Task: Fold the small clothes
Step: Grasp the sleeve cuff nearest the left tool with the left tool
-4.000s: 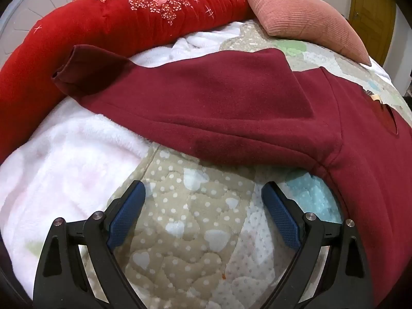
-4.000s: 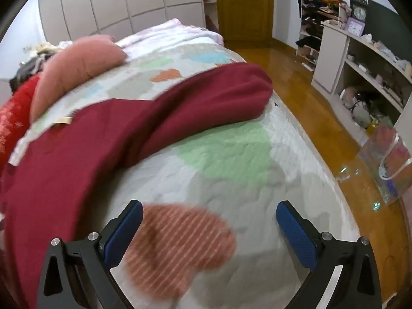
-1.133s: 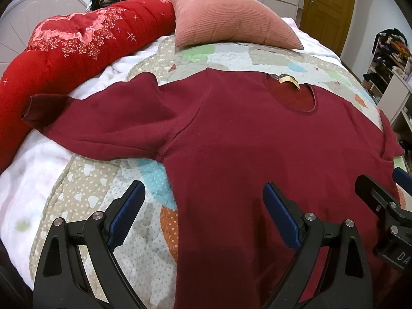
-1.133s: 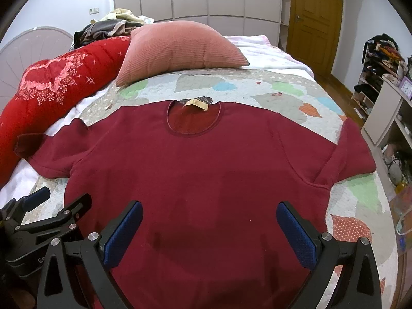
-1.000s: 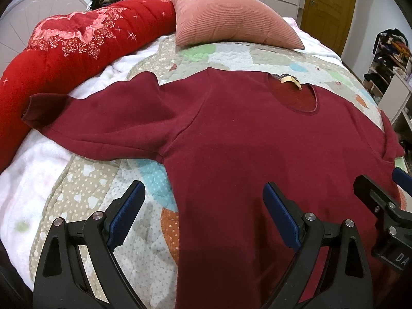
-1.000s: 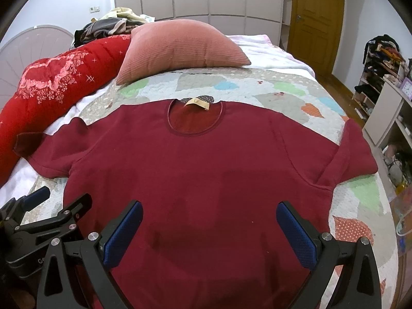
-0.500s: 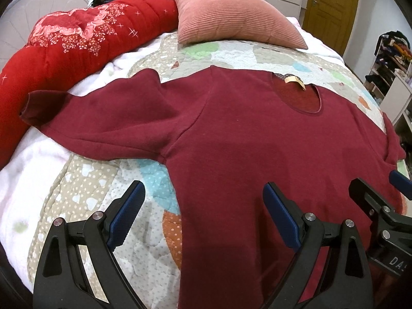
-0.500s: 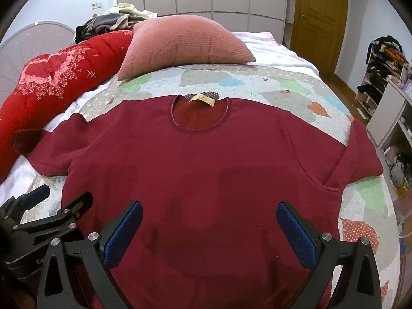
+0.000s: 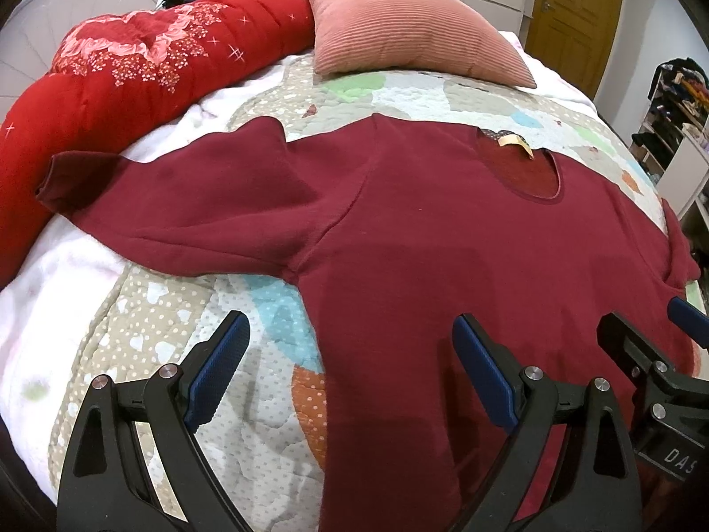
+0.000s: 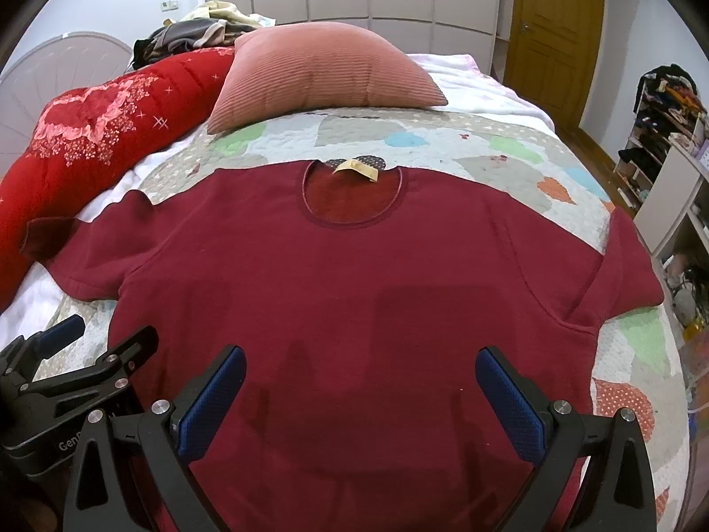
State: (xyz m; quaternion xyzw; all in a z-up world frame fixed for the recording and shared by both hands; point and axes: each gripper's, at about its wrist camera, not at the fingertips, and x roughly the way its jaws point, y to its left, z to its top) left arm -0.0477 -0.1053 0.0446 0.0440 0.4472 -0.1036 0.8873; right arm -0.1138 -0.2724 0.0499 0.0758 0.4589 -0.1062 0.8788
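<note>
A dark red long-sleeved sweater (image 10: 354,275) lies spread flat, front up, on the quilted bed (image 10: 443,137), neck towards the pillow; it also shows in the left wrist view (image 9: 443,239). Its left sleeve (image 9: 177,204) stretches out towards the red quilt; its right sleeve (image 10: 620,266) is folded at the bed's right side. My left gripper (image 9: 350,372) is open and empty above the sweater's lower left edge. My right gripper (image 10: 359,399) is open and empty above the sweater's lower body. Each gripper shows at the edge of the other's view.
A pink ribbed pillow (image 10: 323,71) lies at the head of the bed. A rolled red floral quilt (image 10: 88,133) runs along the left side, with a clothes pile (image 10: 195,35) behind it. Shelves (image 10: 664,146) and a wooden door (image 10: 558,22) stand to the right.
Four seconds ago each gripper was close over a sleeve at the bed's sides. Both now hover side by side over the lower body, moving slightly forward in the last second. Both stayed open.
</note>
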